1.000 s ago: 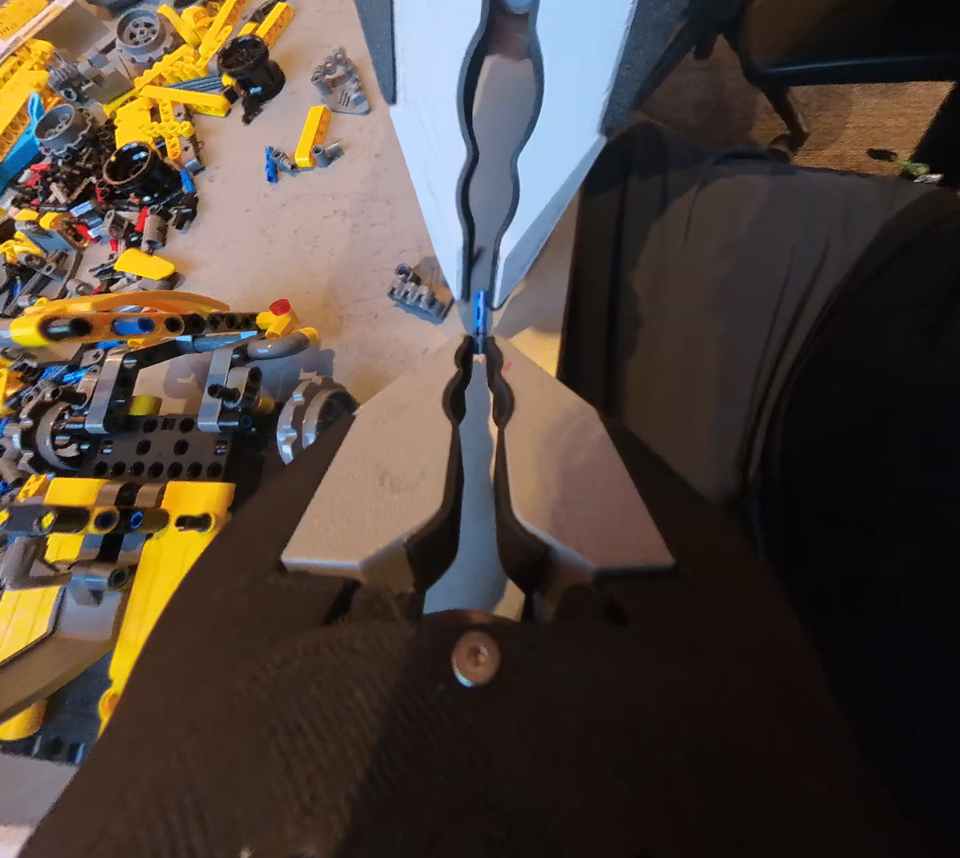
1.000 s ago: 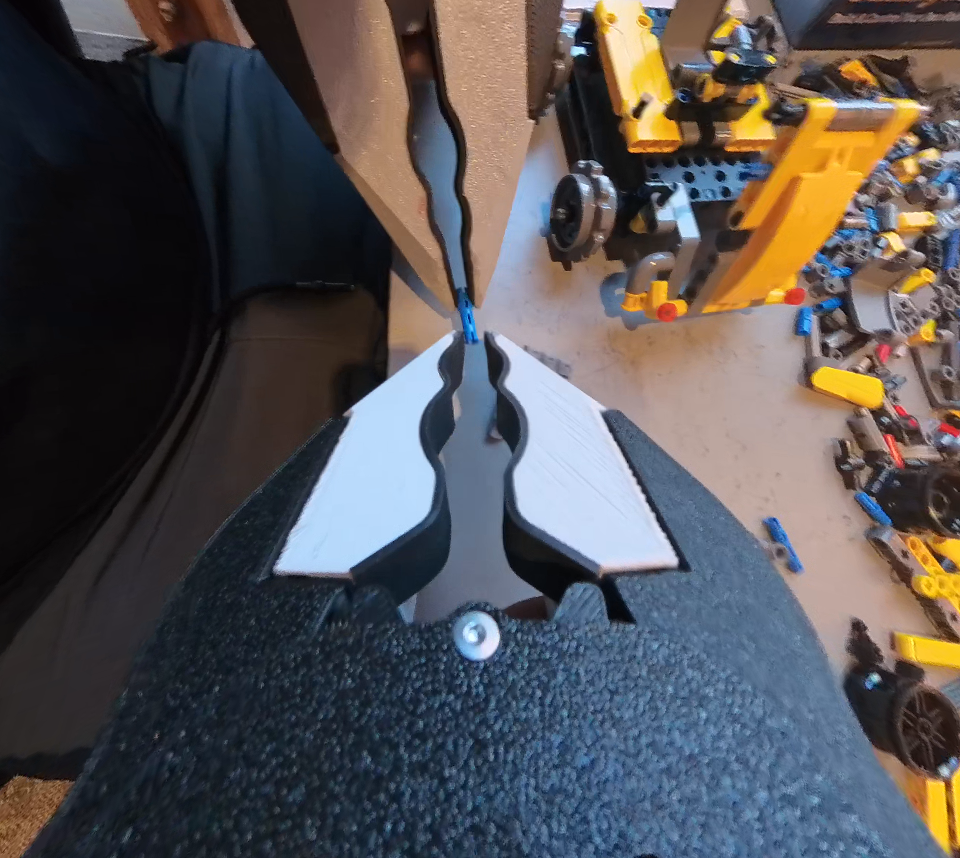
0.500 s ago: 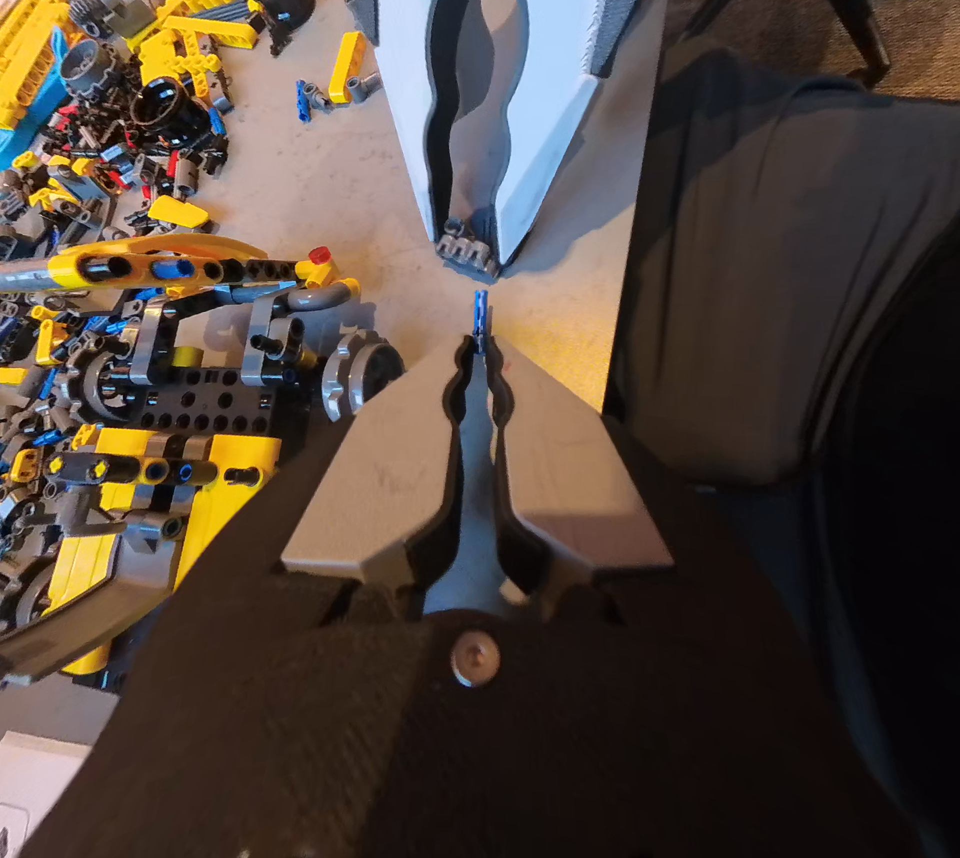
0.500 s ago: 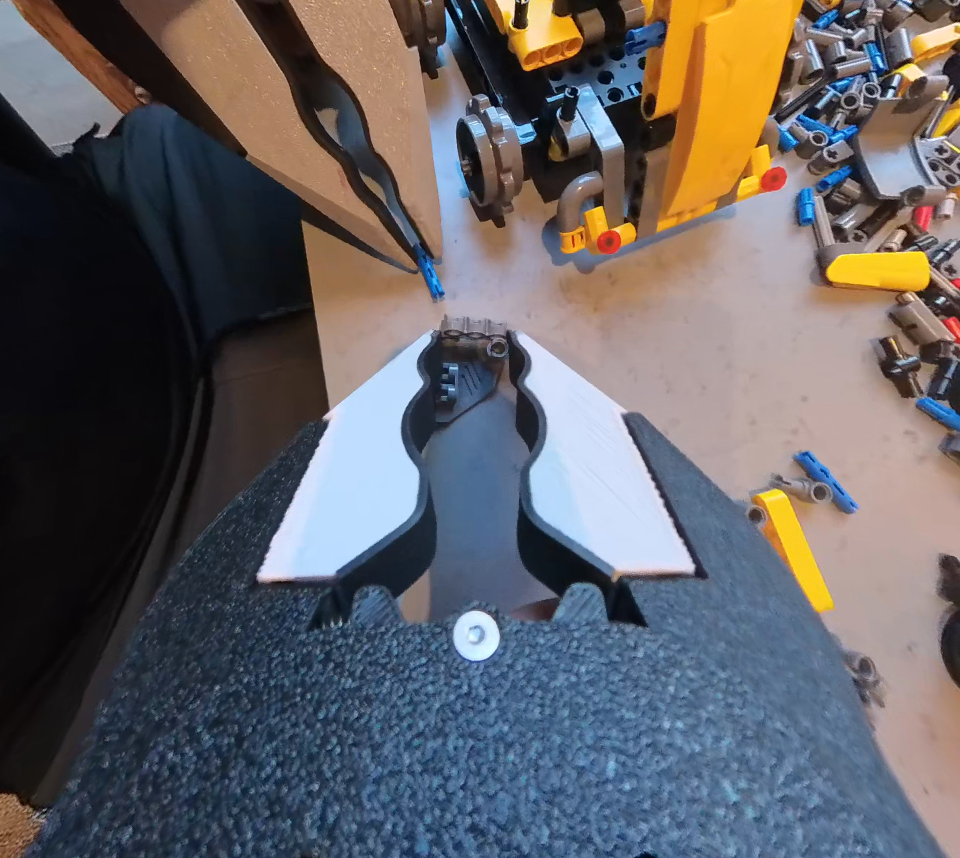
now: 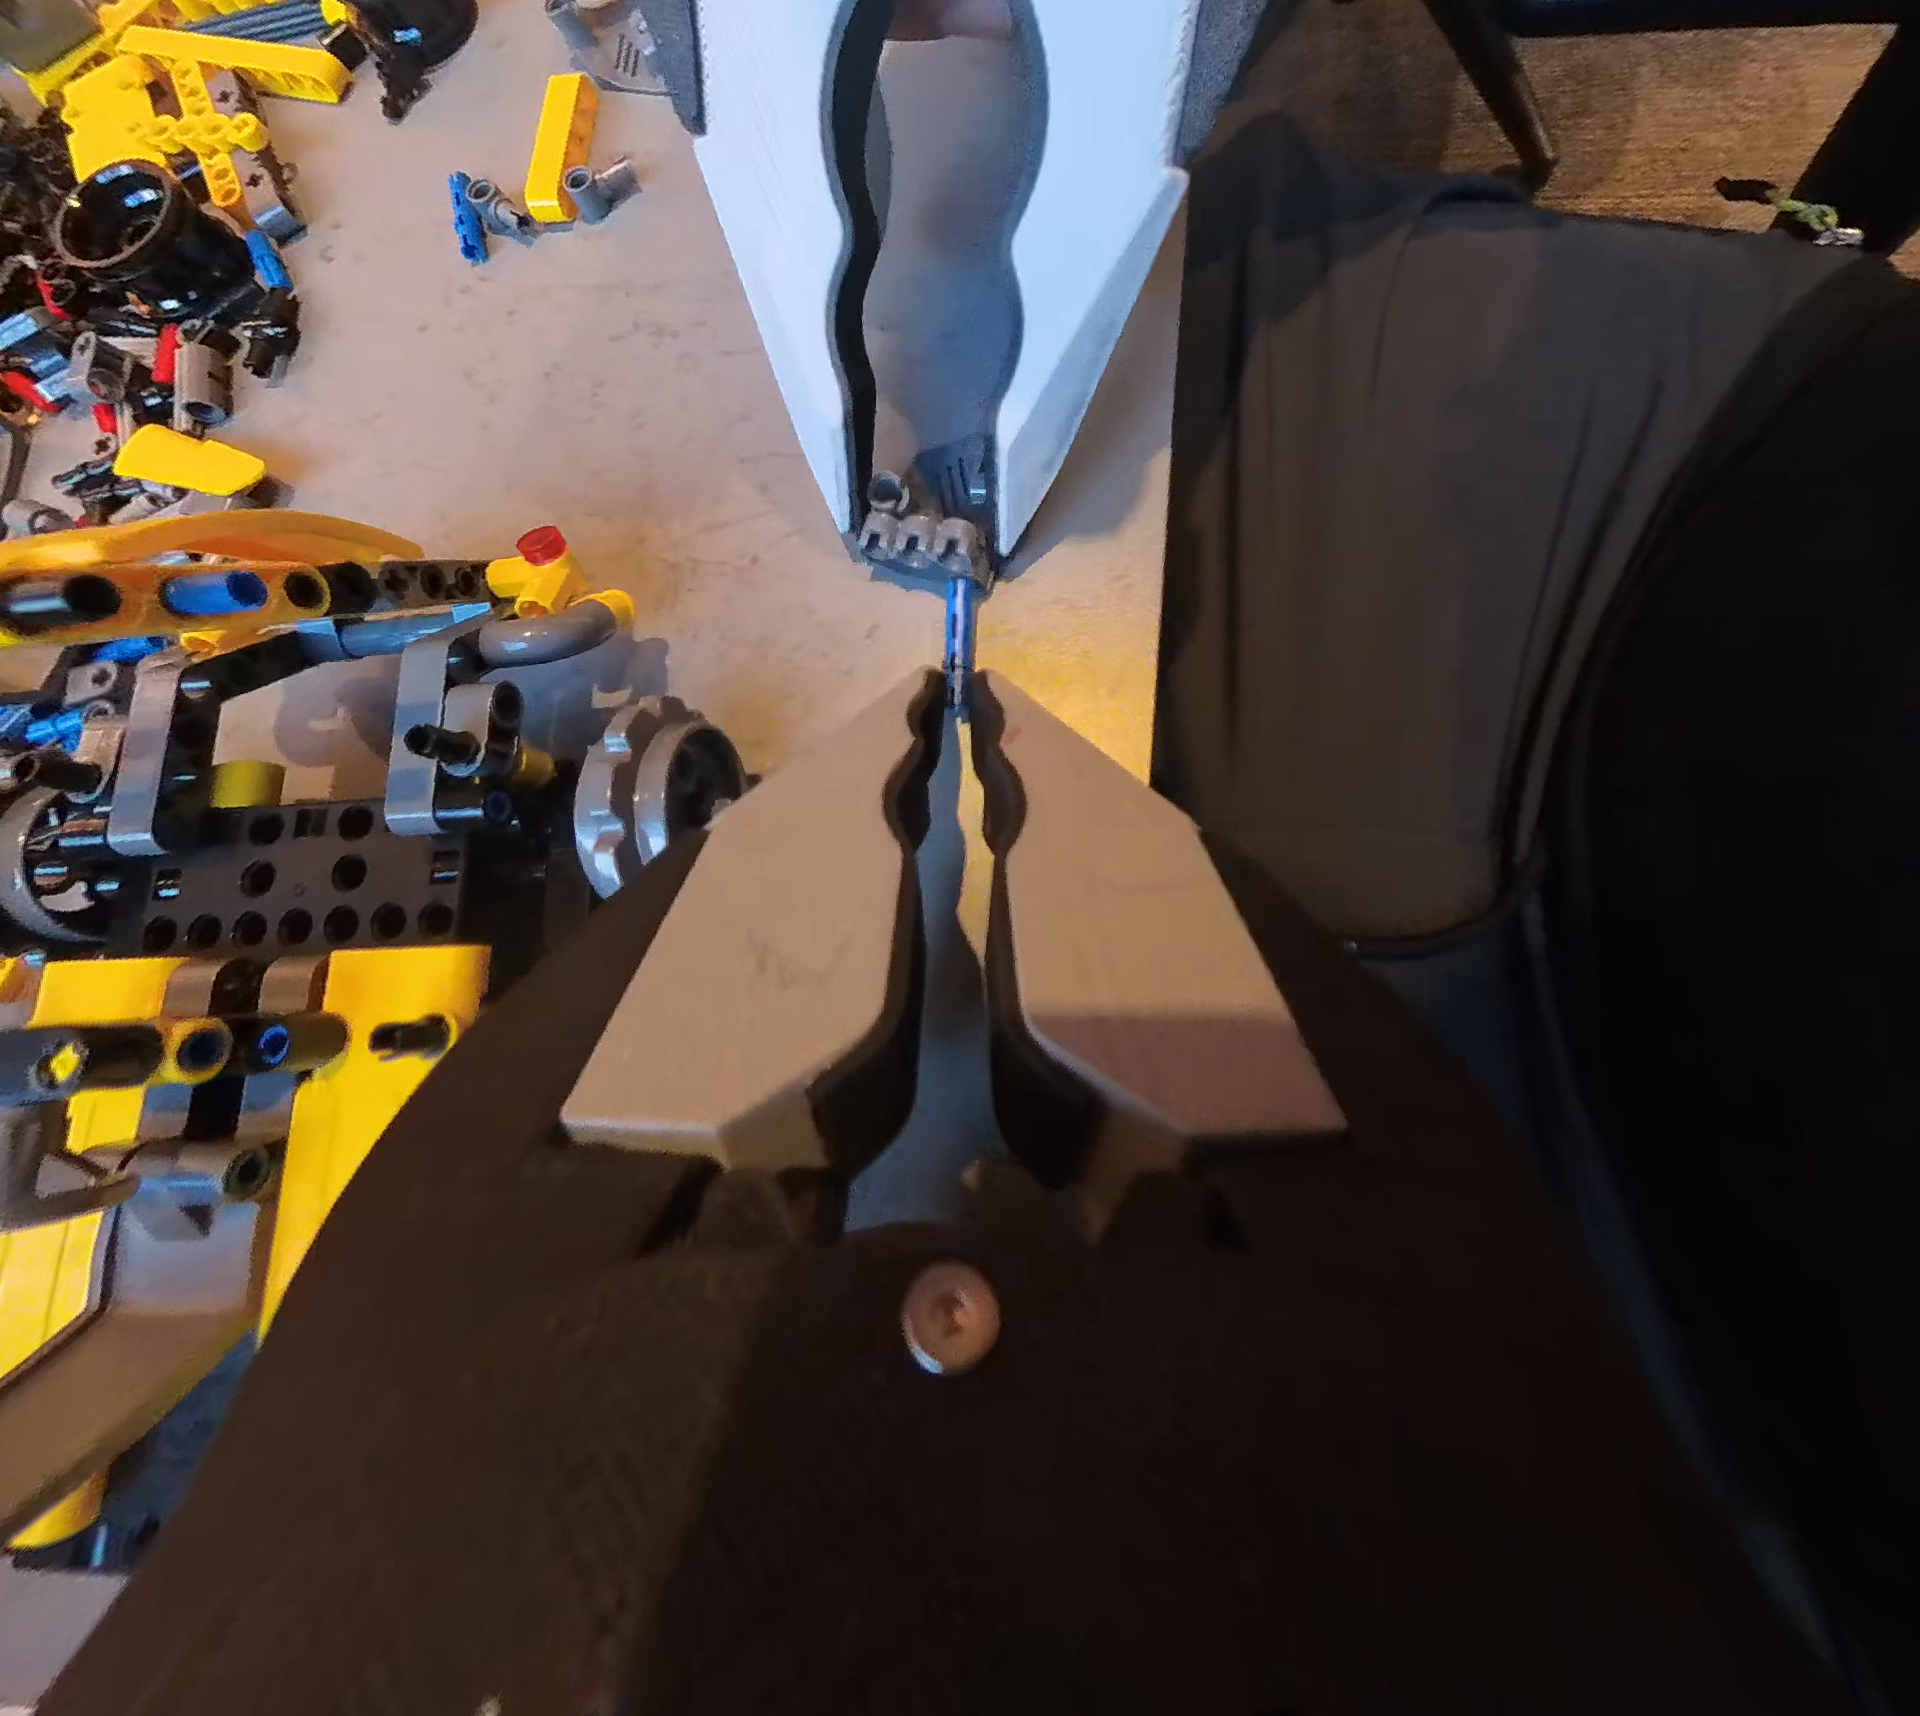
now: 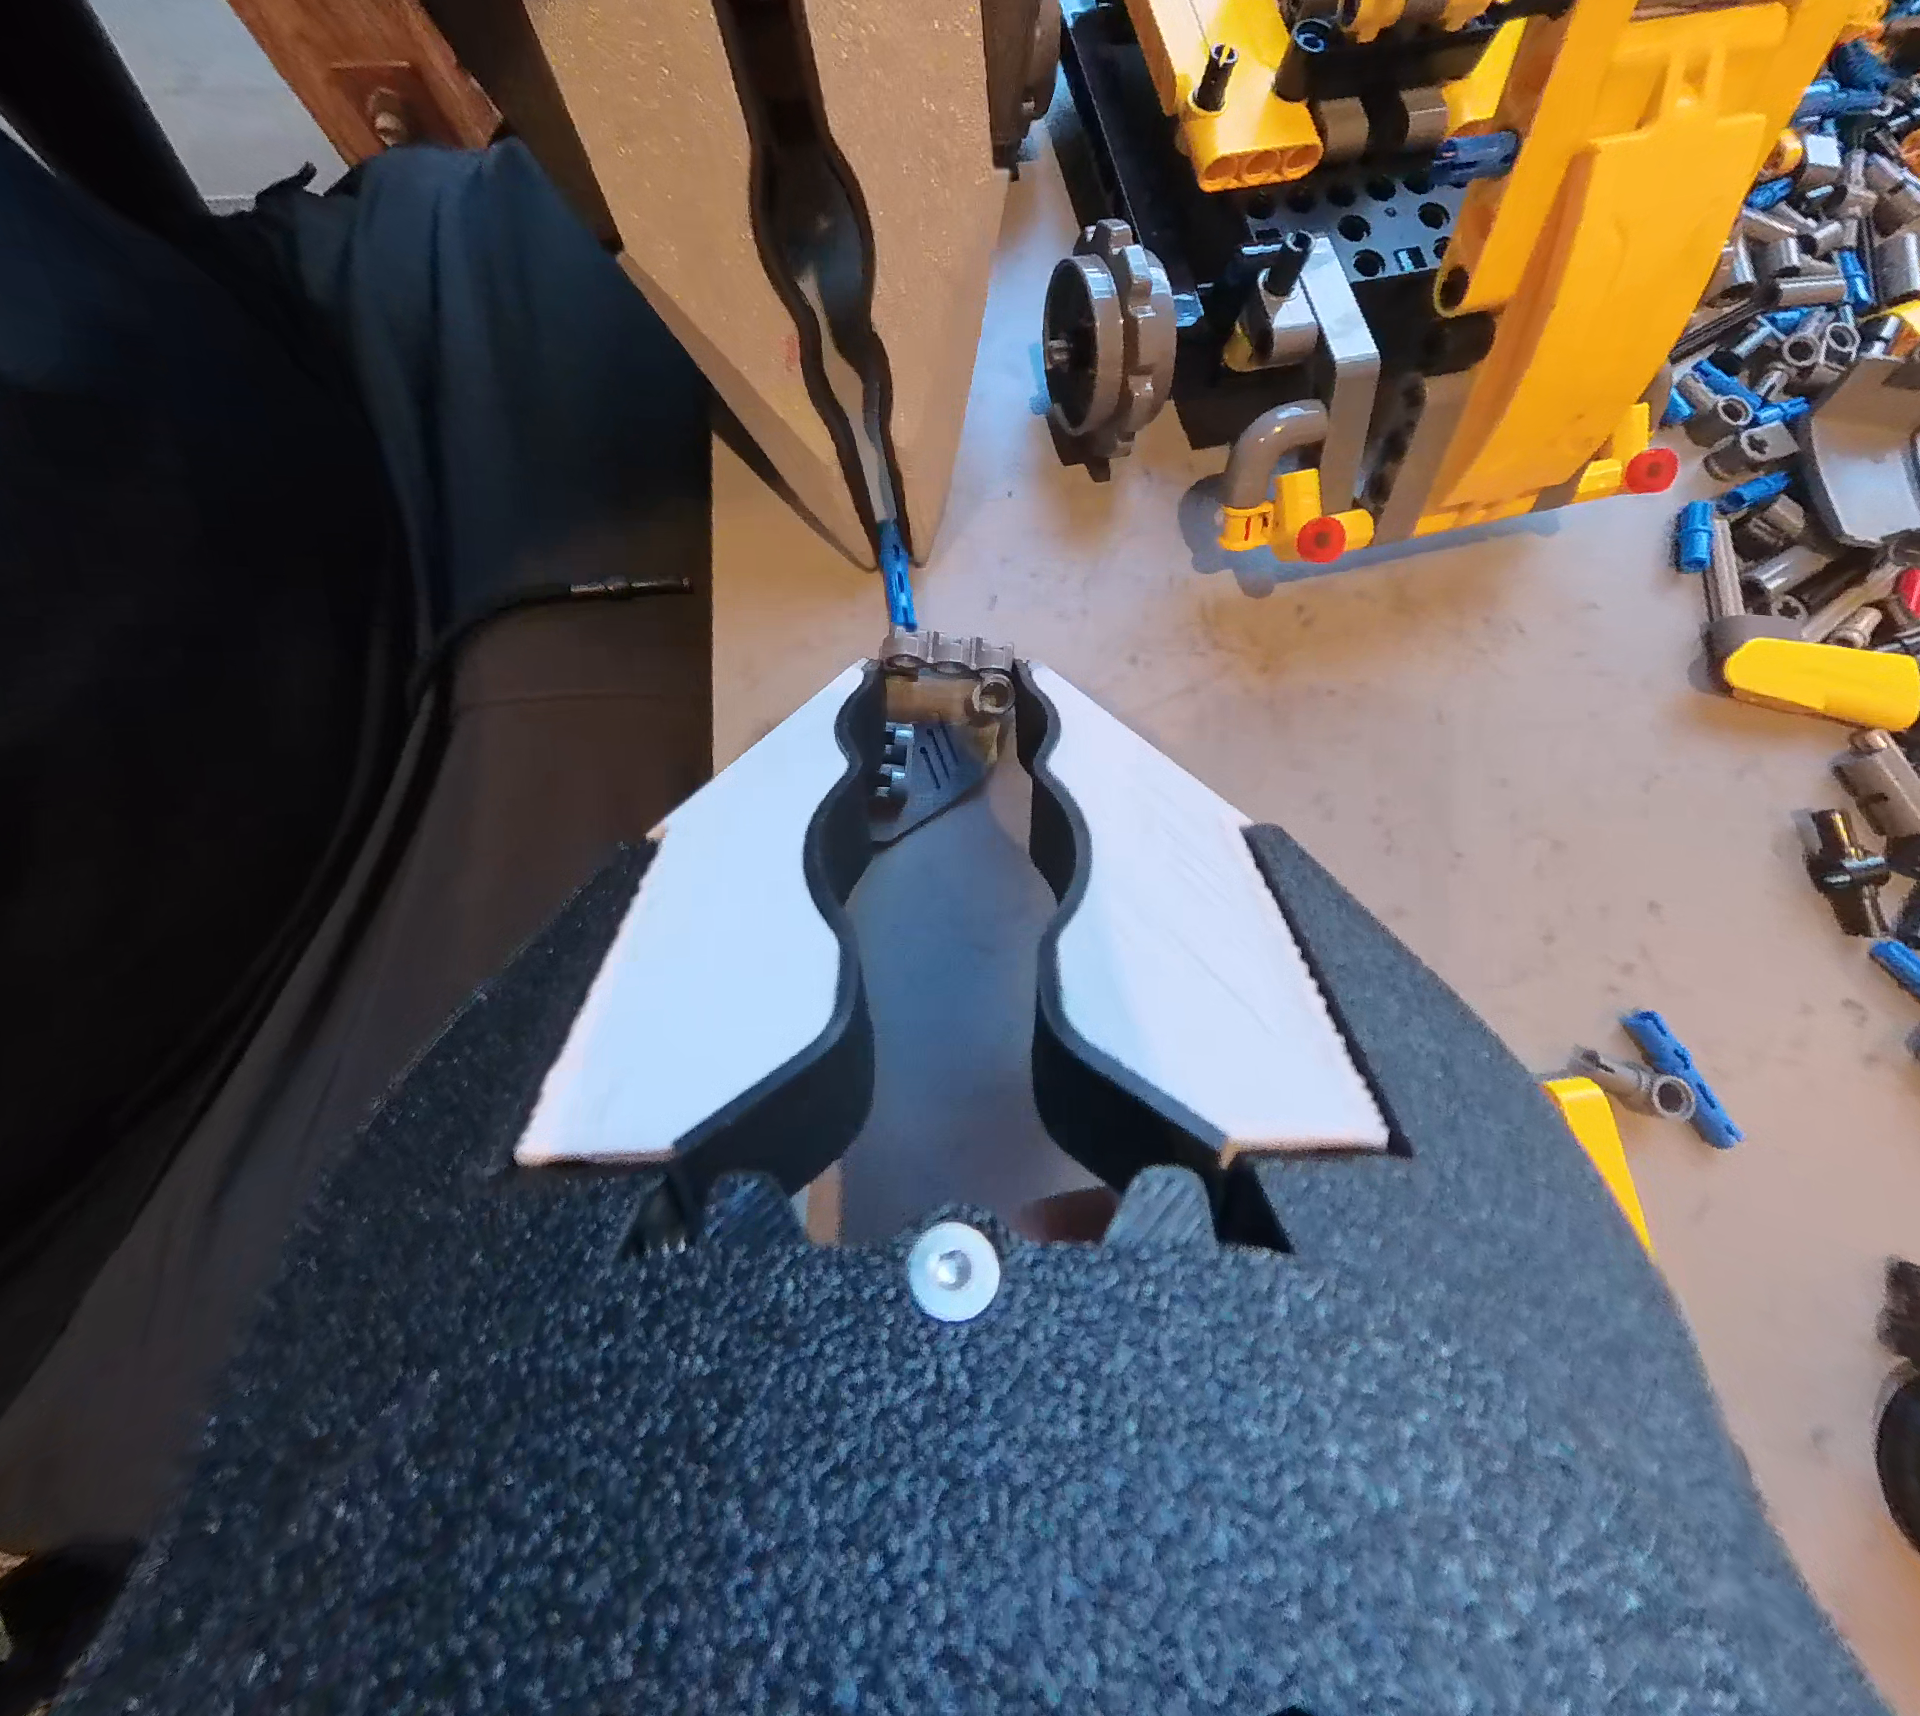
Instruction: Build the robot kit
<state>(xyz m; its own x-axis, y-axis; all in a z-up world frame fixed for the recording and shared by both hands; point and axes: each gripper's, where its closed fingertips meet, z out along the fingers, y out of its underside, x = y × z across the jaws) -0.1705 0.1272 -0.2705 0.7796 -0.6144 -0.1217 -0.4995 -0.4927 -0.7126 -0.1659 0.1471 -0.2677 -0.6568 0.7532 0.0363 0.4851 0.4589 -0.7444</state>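
My left gripper, with tan fingers, is shut on a small blue pin that sticks out past its tips. My right gripper, with white fingers, is shut on a small grey connector piece with a row of holes. The two grippers face each other tip to tip just above the table edge. The free end of the blue pin touches the left end of the grey piece. The right gripper comes in from the top of the left wrist view, and the left gripper from the top of the right wrist view.
A yellow and black brick-built vehicle model stands on the beige table beside the grippers. A pile of loose yellow, grey, black and blue parts lies beyond it. A person's dark-clothed lap is off the table edge. The grippers are tip to tip, or close to it.
One second ago both grippers pinched the blue pin. The right gripper let go, closed on the grey piece lying on the table, and brought it up against the pin's free end.
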